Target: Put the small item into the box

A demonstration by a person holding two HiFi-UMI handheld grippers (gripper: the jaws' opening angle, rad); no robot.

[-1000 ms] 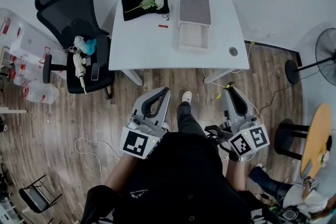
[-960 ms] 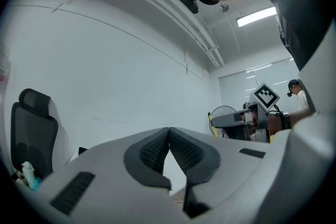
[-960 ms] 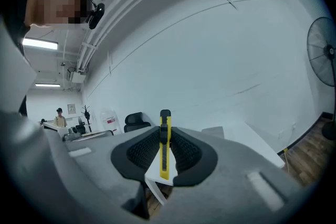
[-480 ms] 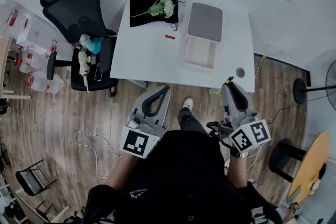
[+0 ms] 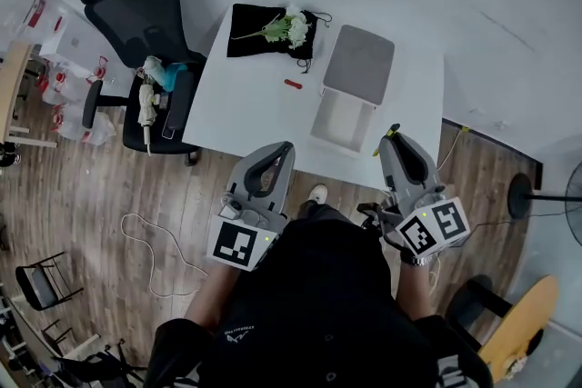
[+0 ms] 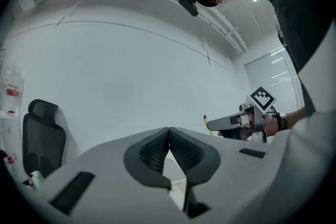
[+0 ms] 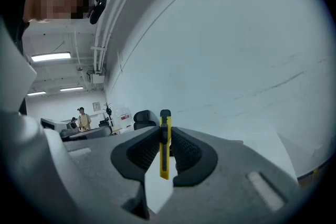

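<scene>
1. The person stands at the near side of a white table (image 5: 259, 100) and holds one gripper in each hand.
2. The right gripper (image 5: 393, 139) is squeezed tight on a yellow box cutter (image 7: 165, 150). The cutter stands up straight between the two dark pads, and its black top pokes out above them.
3. From the head view, the cutter is up in the air by the near edge of the table, just right of the box (image 5: 344, 118). It is not in the box.
4. The left gripper (image 5: 284, 147) has its two jaws pressed together with nothing between them. It is by the near edge of the table, to the left of the box.
5. The box is white and open, and looks empty inside. Its grey lid (image 5: 360, 64) lies flat just past the far end of the box.
6. A small red thing (image 5: 293, 84) lies on the table, left of the box and a bit apart from it.
7. At the far left corner of the table is a black cloth (image 5: 259, 21) with white flowers (image 5: 293, 27) on it.
8. A black office chair (image 5: 136, 9) stands to the left of the table, with some things piled on its seat.
9. A thin white cable (image 5: 150, 254) curls on the wood floor, near and to the left.
</scene>
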